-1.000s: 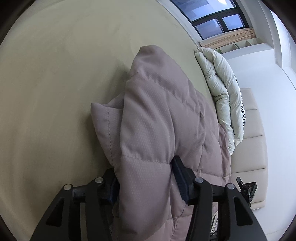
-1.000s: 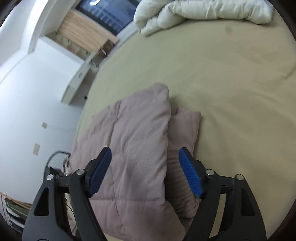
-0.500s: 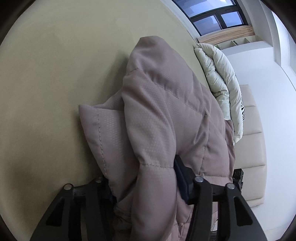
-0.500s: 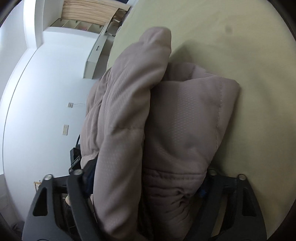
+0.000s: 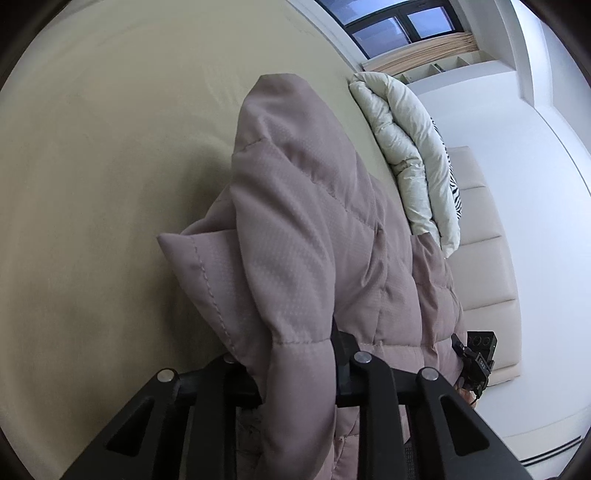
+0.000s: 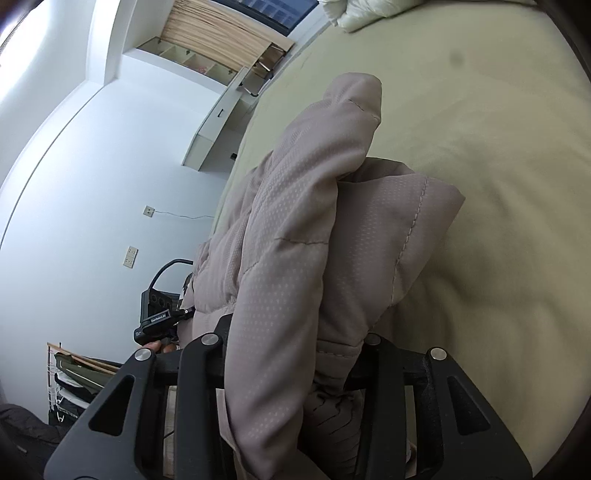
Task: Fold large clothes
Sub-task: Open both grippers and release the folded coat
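Left gripper clamped tight on a thick fold of the mauve quilted jacket, jaws pressed in from both sides, fingertips buried in the padding. Right gripper likewise closed on another bunched fold of the same jacket, pads hidden by the fabric. Jacket held up off the bed, draped forward over both tools, its rounded upper end reaching toward the middle of the olive sheet, one stitched flap jutting sideways in each wrist view. Whether its far end touched the sheet: could not tell. Much of the bed ahead blocked by the raised padding in both views. Bundled along the far edge of the bed, near the headboard: a cream duvet, with a zebra-striped pillow just behind it. Well apart from the jacket, with bare sheet between. Beyond the far corner of the bed: a dark window with a tan blind and open wall shelves. Seen past the jacket in the right wrist view: white wall with sockets, a thin cable, a low white cabinet, and a rack of clothes at the lower left. Part of the opposite tool's black housing showing beside the jacket, a fingertip just beneath it.
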Tool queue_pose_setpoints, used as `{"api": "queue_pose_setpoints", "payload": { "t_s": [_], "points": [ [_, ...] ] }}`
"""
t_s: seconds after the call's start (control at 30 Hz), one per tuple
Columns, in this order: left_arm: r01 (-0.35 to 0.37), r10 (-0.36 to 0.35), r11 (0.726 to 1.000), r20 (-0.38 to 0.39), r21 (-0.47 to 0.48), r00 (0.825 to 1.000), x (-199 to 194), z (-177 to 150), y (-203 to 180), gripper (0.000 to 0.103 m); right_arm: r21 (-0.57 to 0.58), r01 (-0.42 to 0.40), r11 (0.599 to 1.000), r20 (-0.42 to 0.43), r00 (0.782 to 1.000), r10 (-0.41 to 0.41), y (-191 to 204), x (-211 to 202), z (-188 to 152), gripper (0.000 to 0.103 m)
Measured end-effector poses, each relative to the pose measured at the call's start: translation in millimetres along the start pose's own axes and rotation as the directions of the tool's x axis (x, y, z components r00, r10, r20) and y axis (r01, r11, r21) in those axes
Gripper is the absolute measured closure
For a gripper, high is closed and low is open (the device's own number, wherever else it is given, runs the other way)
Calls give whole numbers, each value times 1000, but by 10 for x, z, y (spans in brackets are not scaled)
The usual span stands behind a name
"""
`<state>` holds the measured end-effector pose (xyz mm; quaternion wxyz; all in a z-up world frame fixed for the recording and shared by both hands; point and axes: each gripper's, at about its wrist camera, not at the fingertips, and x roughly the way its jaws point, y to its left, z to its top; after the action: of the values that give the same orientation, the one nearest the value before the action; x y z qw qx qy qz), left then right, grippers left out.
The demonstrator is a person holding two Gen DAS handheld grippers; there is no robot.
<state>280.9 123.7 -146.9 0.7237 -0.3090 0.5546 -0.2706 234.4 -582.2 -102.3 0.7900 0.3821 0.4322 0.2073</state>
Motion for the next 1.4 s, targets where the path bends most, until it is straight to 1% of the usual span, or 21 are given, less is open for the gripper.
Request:
{"api": "queue_pose_setpoints", "payload": {
  "t_s": [0.07, 0.17, 0.2, 0.23, 0.3, 0.37, 0.53, 0.57, 0.63, 0.67, 0.77, 0.87, 0.93, 1.0, 1.03, 1.07, 1.13, 1.2, 1.3, 1.33, 1.4],
  "points": [
    [-13, 13, 1000, -11, 23, 1000, 16, -49, -9, 77, -5, 3, 1000, -1, 1000, -3, 32, -124, -68, 67],
    [-30, 30, 999, -18, -27, 999, 206, -18, 220, 71, 48, 38, 998, -22, 999, -37, -206, -89, -137, 67],
    [-21, 20, 999, -12, -43, 1000, 252, -9, 282, 65, 74, 57, 996, -32, 998, -55, -329, -56, -163, 62],
    [-3, 3, 997, -2, -75, 1000, 309, 1, 341, 63, 133, 80, 988, -43, 996, -75, -538, -1, -207, 50],
    [-24, 25, 998, 5, -64, 1000, 376, 9, 327, 56, 253, 40, 967, -35, 999, -32, -931, 124, -278, 47],
    [-52, 53, 997, 12, -57, 999, 342, 0, 293, 53, 252, 45, 967, -7, 999, -45, -902, 112, -301, 45],
    [-106, 107, 994, 57, -22, 993, 33, -108, 179, 50, 238, 179, 955, -7, 983, -183, -576, -80, -316, 41],
    [-138, 137, 990, 84, -2, 987, -96, -158, 126, 50, 230, 217, 949, 16, 974, -226, -523, -117, -255, 41],
    [-197, 191, 980, 135, 35, 972, -292, -230, 23, 50, 168, 339, 926, 88, 930, -356, -264, -332, -204, 41],
    [-245, 230, 967, 177, 68, 957, -424, -278, -77, 50, 138, 369, 919, 134, 912, -387, -88, -437, -176, 41],
    [-348, 304, 929, 275, 124, 912, -641, -362, -349, 50, 12, 413, 911, 235, 884, -404, 520, -494, -38, 41],
    [-386, 304, 897, 338, 213, 891, -587, -445, -708, 45, -162, 427, 890, 239, 892, -385, 1030, -210, 52, 38],
    [-400, 305, 877, 336, 265, 891, -390, -489, -902, 42, -224, 453, 863, 196, 888, -415, 1154, 112, 39, 37],
    [-417, 328, 860, 308, 295, 893, -124, -526, -978, 42, -227, 485, 845, 140, 874, -464, 1053, 370, -70, 37],
    [-428, 347, 852, 286, 301, 893, 14, -531, -975, 42, -215, 515, 830, 113, 857, -502, 995, 542, -70, 37],
    [-437, 368, 847, 260, 303, 893, 124, -544, -938, 42, -209, 562, 800, 90, 826, -557, 937, 879, -77, 37],
    [-457, 403, 839, 228, 295, 886, 348, -565, -806, 42, -259, 611, 748, 135, 790, -599, 827, 1163, -146, 32],
    [-459, 396, 842, 254, 284, 883, 366, -599, -746, 41, -303, 629, 716, 202, 776, -597, 860, 1264, -248, 31],
    [-450, 386, 851, 258, 271, 886, 285, -616, -753, 41, -271, 603, 751, 181, 798, -575, 847, 1186, -282, 31],
    [-450, 384, 852, 266, 268, 884, 213, -644, -776, 41, -262, 604, 753, 172, 797, -579, 852, 1172, -282, 32],
    [-462, 367, 843, 333, 277, 869, -6, -757, -894, 41, -241, 650, 721, 241, 759, -604, 936, 862, -324, 32]
  ]
}}
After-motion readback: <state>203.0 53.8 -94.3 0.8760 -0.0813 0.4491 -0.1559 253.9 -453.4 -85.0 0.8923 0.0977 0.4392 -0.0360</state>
